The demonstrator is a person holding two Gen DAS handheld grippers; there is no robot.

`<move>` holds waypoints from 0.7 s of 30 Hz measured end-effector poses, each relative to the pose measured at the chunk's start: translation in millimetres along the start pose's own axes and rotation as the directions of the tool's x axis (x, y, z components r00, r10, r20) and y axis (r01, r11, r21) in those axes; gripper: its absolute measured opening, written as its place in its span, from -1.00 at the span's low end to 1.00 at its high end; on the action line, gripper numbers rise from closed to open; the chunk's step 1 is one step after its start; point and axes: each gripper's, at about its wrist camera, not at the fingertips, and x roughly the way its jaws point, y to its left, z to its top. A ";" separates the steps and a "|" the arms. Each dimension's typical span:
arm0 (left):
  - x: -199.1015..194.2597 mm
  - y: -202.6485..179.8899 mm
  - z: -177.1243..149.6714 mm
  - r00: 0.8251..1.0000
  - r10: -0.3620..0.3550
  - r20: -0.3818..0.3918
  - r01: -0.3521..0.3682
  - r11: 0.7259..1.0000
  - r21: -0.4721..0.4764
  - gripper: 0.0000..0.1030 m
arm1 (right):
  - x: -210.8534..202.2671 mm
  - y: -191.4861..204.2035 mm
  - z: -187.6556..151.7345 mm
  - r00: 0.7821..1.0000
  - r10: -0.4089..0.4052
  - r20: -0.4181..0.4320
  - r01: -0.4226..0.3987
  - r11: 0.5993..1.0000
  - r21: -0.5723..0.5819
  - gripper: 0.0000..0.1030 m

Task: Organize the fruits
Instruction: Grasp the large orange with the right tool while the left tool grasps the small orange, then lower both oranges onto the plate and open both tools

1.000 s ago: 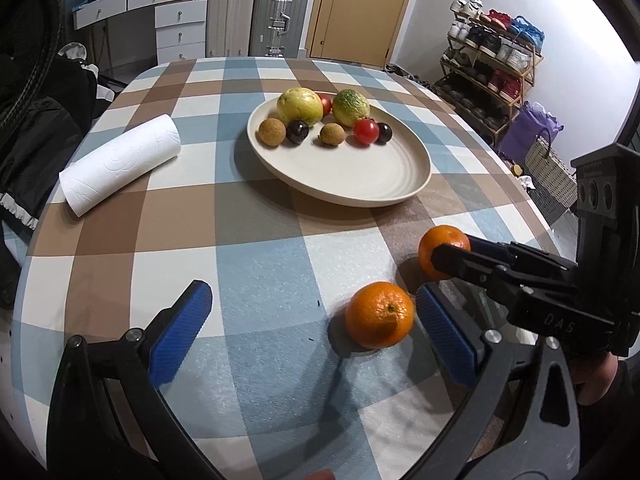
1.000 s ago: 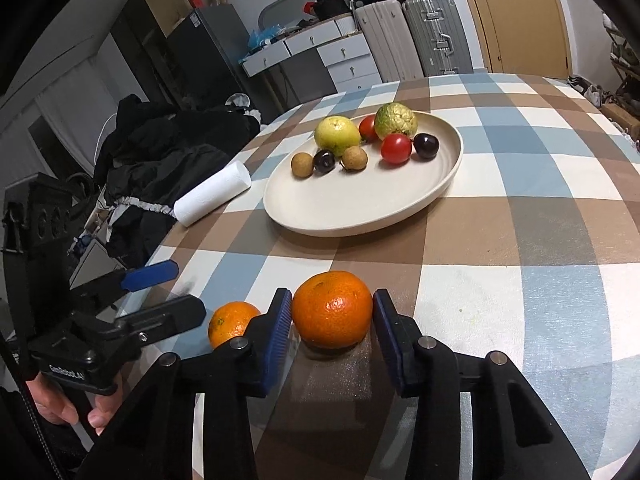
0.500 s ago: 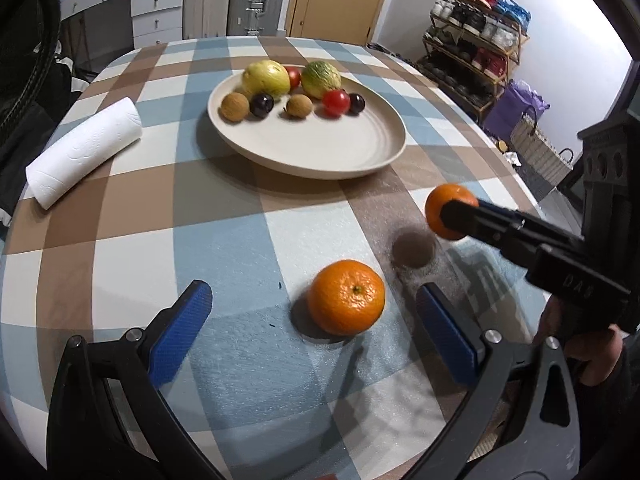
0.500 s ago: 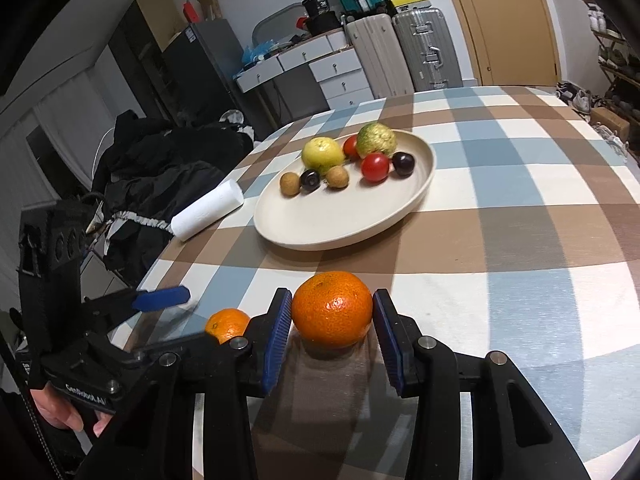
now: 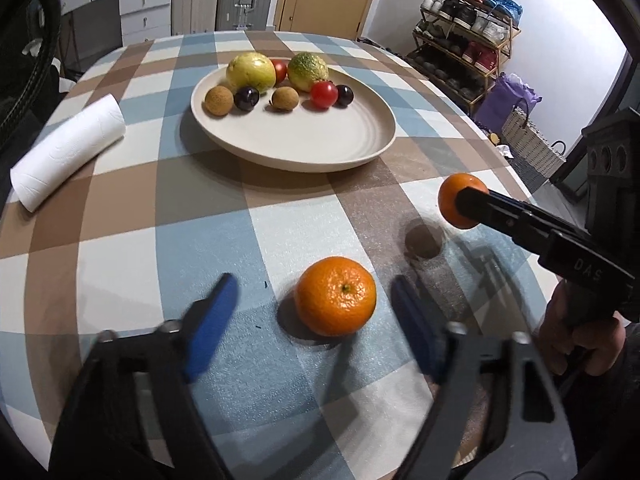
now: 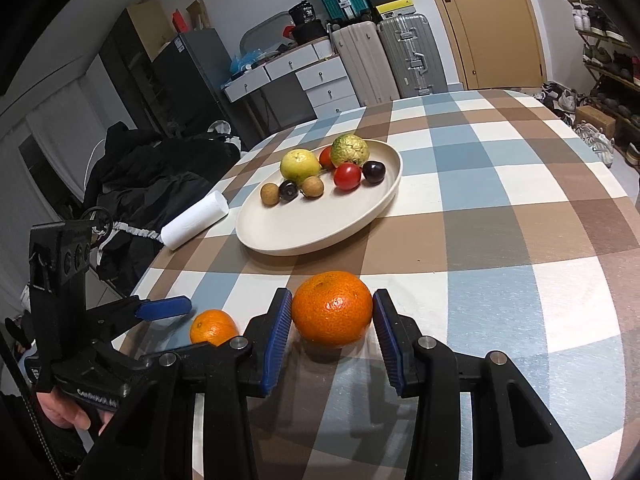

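Observation:
In the left wrist view an orange (image 5: 336, 295) rests on the checked tablecloth between the blue pads of my left gripper (image 5: 312, 322), which is open, its pads motion-blurred and apart from the fruit. My right gripper (image 6: 330, 326) is shut on a second orange (image 6: 332, 308) and holds it above the table; it also shows in the left wrist view (image 5: 456, 200) with its shadow below. The beige plate (image 5: 320, 148) beyond holds several fruits: a yellow guava (image 5: 251, 72), a green fruit (image 5: 308, 71), tomatoes, dark plums, longans.
A white paper towel roll (image 5: 66, 152) lies left of the plate. Black clothing (image 6: 152, 184) is heaped past the table's left edge. A shoe rack (image 5: 468, 40) and baskets stand to the right. Suitcases and drawers (image 6: 320, 76) line the far wall.
My right gripper has lifted its orange higher off the table. My left gripper's pads have closed in toward the resting orange, and it has moved forward.

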 end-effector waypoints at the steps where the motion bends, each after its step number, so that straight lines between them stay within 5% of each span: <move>1: 1.3 0.8 -0.2 1.000 -0.005 -0.008 0.005 1.000 -0.003 0.20 | -0.7 -0.3 -0.3 1.000 -0.002 0.001 0.002 1.000 0.001 -0.18; 6: 1.6 -2.6 -1.7 0.997 -0.066 -0.027 0.066 0.998 0.004 -0.26 | -1.4 -1.6 -0.1 1.000 0.002 0.002 -0.002 1.000 0.002 -0.18; 21: -18.6 4.7 18.1 0.997 -0.076 0.034 0.077 0.997 -0.012 -0.26 | -3.4 -2.7 1.1 1.000 0.009 0.009 -0.009 1.000 0.011 -0.18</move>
